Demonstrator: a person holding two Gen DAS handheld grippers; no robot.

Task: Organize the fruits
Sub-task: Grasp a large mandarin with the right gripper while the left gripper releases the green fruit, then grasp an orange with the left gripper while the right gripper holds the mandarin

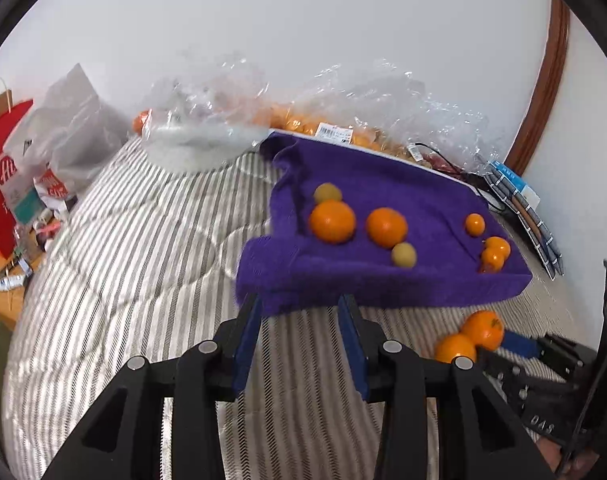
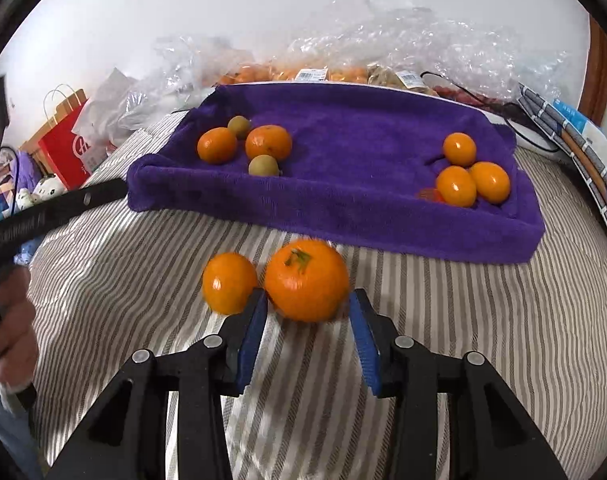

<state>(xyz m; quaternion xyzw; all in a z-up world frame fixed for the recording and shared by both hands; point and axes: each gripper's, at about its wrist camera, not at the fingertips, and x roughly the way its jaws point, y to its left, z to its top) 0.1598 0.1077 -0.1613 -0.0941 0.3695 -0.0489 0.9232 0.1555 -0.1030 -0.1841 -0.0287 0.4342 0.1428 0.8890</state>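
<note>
The right gripper point(image 2: 308, 308) has its jaws open around the big orange point(image 2: 306, 280) on the striped bed point(image 2: 463, 320), near the purple towel point(image 2: 343, 128); they look not yet closed on it. A smaller orange point(image 2: 229, 282) lies just left of it, touching the left finger. The left gripper point(image 1: 299, 312) hangs open and empty at the towel's near edge. Next, I judge: close on the big orange, lift, and carry it to the left group of oranges point(image 2: 268, 142) on the towel.
</note>
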